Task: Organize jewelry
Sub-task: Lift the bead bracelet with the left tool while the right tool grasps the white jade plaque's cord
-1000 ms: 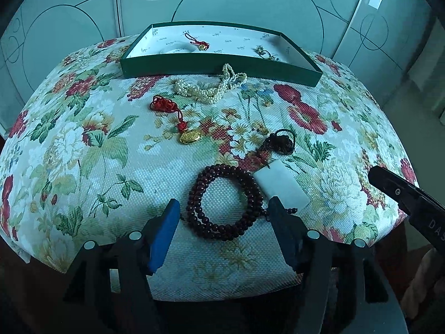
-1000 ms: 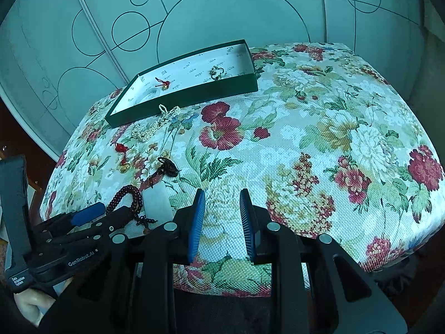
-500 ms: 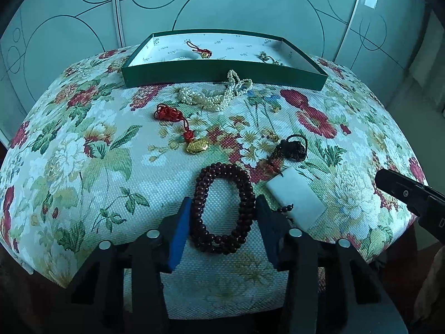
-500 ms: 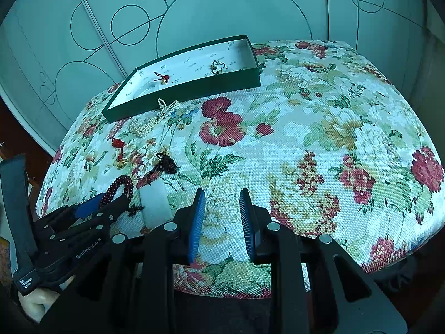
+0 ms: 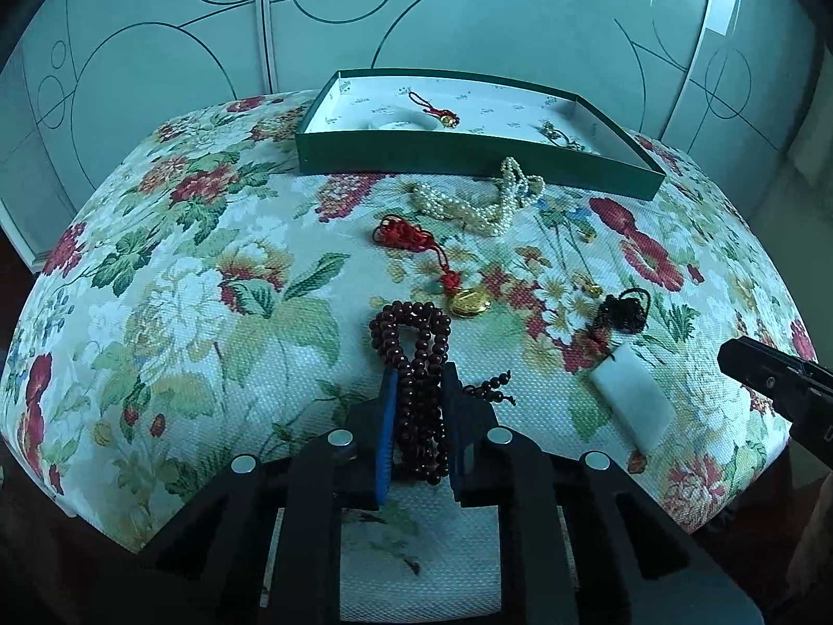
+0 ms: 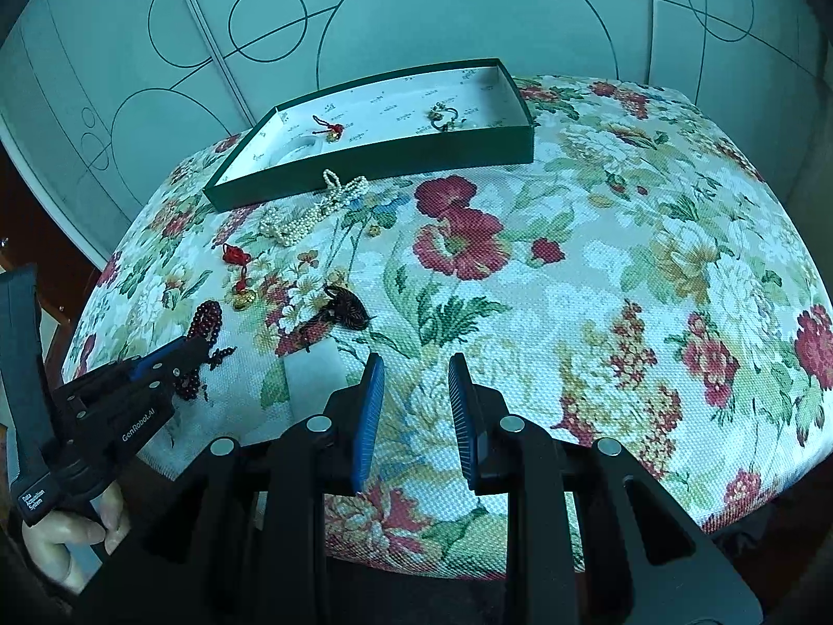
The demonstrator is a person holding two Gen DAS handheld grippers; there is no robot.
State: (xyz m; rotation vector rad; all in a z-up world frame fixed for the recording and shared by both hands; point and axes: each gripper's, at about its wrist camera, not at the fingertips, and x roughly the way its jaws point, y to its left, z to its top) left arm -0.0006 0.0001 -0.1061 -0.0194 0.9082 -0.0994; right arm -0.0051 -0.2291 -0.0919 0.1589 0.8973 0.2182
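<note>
My left gripper (image 5: 419, 380) is shut on the dark red bead bracelet (image 5: 416, 344), squeezed into a narrow loop on the floral cloth; it also shows in the right wrist view (image 6: 203, 323). Beyond lie a gold pendant on red cord (image 5: 468, 304), a pearl necklace (image 5: 484, 205), a black cord piece (image 5: 625, 307) and a white slab (image 5: 632, 398). The green tray (image 5: 468, 153) at the back holds a small red-cord charm (image 5: 442, 114) and a metal piece (image 5: 557, 135). My right gripper (image 6: 416, 370) is open and empty over the cloth's near edge.
The flowered cushion (image 6: 598, 260) drops off at its near and side edges. A panelled wall with circle lines (image 5: 468, 15) stands just behind the tray. The right gripper's tip (image 5: 765, 370) juts in at the left wrist view's right edge.
My left gripper has moved forward and closed on the bead bracelet, pressing its round loop narrow. The right gripper has stayed open and nearly still.
</note>
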